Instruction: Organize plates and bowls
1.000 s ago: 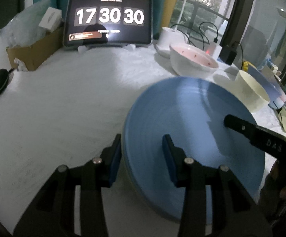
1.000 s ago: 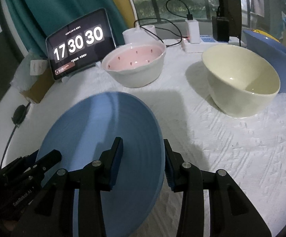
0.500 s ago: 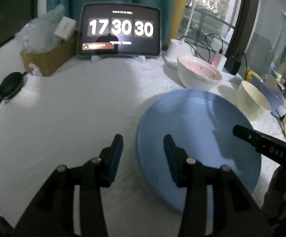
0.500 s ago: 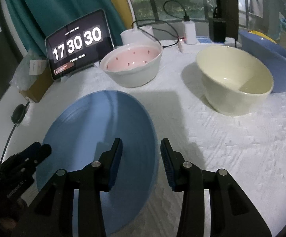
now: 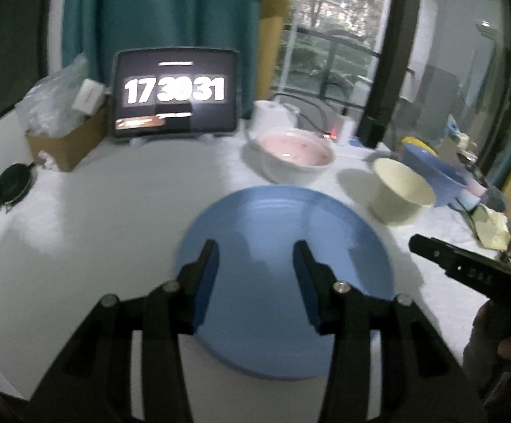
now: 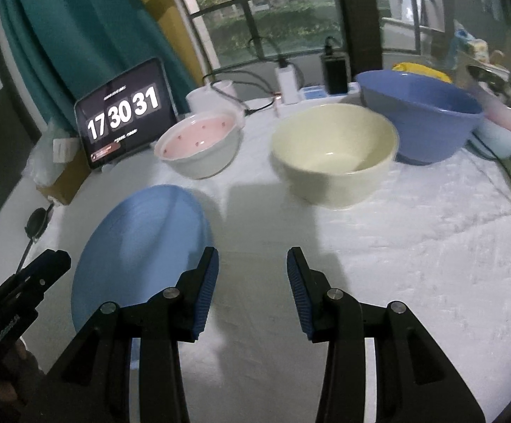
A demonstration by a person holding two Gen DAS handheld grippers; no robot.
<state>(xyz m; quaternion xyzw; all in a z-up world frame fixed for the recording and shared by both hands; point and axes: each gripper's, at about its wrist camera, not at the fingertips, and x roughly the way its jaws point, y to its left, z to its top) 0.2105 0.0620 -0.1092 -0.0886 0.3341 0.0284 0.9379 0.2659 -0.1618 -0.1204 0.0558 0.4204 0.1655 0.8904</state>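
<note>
A blue plate (image 5: 283, 264) lies flat on the white tablecloth (image 5: 97, 239). My left gripper (image 5: 255, 250) hovers over the plate's near half, open, with nothing between its fingers. In the right wrist view the blue plate (image 6: 142, 246) sits at the left, and my right gripper (image 6: 252, 253) stands open over bare cloth just beside its right rim. Behind the plate stand a white bowl with a pink inside (image 6: 199, 148), a cream bowl (image 6: 336, 151) and a large blue bowl (image 6: 421, 116), all upright. Each view also catches the other gripper: the right gripper (image 5: 467, 268), the left gripper (image 6: 26, 289).
A tablet showing a clock (image 5: 176, 93) leans at the back, with a cardboard box (image 5: 65, 141) and a black round puck on a cable (image 5: 12, 188) to its left. Chargers and cables (image 6: 287, 84) lie behind the bowls. Pastel cups (image 6: 502, 127) stand at the far right.
One second ago both grippers had the plate's rim between their fingers. The plate now rests flat, and both grippers have drawn back and upward, clear of the rim.
</note>
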